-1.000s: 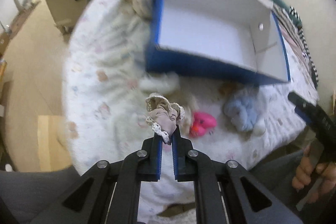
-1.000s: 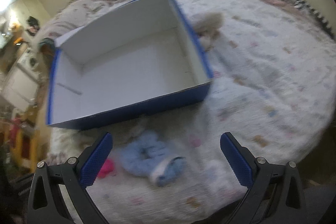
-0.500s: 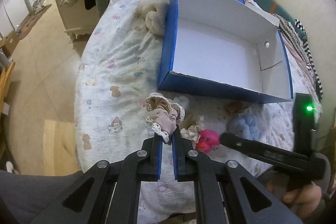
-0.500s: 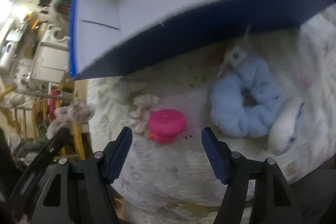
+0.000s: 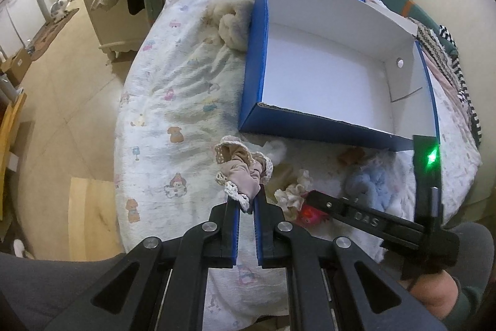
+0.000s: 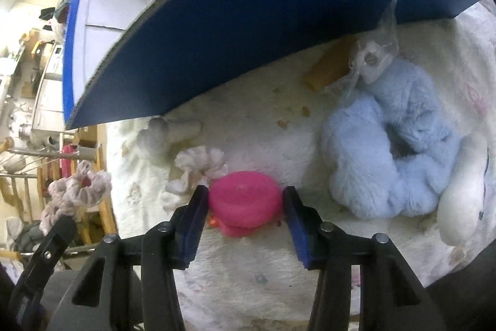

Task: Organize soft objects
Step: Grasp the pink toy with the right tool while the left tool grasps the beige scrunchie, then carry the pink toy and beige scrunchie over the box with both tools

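Tongs [image 6: 245, 207] around round pink toy [image 6: 245, 200]

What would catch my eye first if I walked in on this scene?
Probably the big open box, blue outside and white inside, lying empty on the printed bedspread. In front of it, the right gripper is closing its jaws around a bright pink soft toy, beside a fluffy pale blue scrunchie. The left gripper holds up a beige lace-edged scrunchie.
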### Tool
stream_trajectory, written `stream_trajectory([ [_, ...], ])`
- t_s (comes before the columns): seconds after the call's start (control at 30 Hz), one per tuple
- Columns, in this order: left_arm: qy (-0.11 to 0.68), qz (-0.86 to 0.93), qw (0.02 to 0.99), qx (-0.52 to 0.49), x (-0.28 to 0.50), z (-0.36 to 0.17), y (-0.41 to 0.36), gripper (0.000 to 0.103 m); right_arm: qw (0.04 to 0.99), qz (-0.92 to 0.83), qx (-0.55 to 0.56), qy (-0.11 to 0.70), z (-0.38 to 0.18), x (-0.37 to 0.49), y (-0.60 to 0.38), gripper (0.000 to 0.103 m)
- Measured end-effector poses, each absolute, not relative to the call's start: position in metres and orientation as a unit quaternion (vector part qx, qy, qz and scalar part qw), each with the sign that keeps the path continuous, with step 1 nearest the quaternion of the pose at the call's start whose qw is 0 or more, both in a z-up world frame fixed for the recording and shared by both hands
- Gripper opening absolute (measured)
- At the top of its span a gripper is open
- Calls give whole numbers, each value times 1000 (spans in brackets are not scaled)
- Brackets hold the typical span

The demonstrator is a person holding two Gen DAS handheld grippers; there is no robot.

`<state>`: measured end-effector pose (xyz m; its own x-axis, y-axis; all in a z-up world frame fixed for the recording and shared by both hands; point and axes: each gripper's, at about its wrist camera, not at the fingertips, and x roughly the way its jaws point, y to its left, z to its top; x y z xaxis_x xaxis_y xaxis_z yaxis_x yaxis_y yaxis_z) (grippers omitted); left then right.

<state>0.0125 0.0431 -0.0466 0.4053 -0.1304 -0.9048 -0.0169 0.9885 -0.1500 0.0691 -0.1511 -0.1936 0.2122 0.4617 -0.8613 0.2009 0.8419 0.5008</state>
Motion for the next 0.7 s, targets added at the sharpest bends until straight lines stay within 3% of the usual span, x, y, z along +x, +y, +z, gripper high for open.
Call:
stream_trajectory([
  [0.43,525,-27,850,-46,2,-36,36,8,771,119,307,545,-131,36,-186,52],
  [0.7,491,-28,869,-45,3,19,23,8,800,146,317,488,-69,32,-214,52],
])
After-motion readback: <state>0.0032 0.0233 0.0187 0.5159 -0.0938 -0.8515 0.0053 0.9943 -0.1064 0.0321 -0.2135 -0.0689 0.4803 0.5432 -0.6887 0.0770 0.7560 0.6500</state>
